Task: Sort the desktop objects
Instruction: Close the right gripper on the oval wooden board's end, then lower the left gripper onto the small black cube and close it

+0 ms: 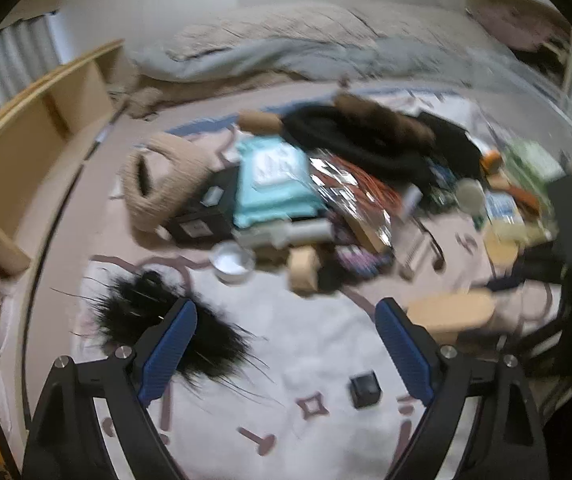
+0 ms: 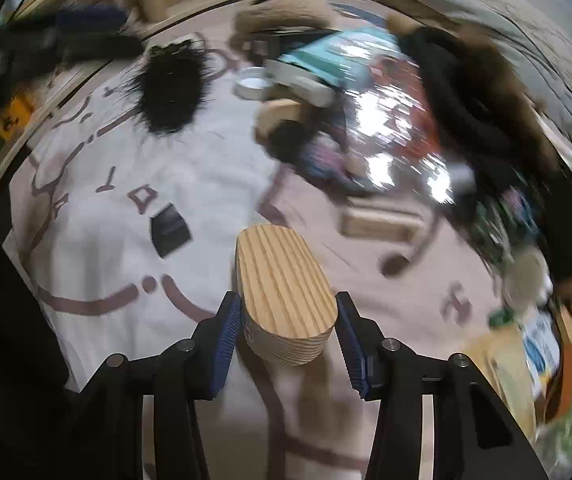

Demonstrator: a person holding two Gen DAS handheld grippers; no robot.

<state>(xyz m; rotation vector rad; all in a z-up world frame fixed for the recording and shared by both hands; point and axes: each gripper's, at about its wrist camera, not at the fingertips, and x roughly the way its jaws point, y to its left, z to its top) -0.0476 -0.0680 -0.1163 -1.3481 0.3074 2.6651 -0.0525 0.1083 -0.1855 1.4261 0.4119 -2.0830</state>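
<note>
Between the right gripper's (image 2: 287, 330) blue pads sits a wooden oval block (image 2: 284, 296), grain-striped top face up. Its long axis runs away from the camera, leaning a little left, rounded near end level with the pads. Left pad touches the block's side; a thin gap seems to show at the right pad, so a firm grip cannot be confirmed. Jaws roughly block-width.

Left gripper (image 1: 286, 354): jaws spread wide, nothing between them, over a white patterned cloth (image 1: 286, 312). Black fur tuft (image 1: 146, 316) lies partly behind its left finger; small black square box (image 1: 364, 389) near the right finger.

Farther out: blurred heap with a teal packet (image 1: 272, 182), beige knit hat (image 1: 162, 180), small white cup (image 1: 232, 266).
</note>
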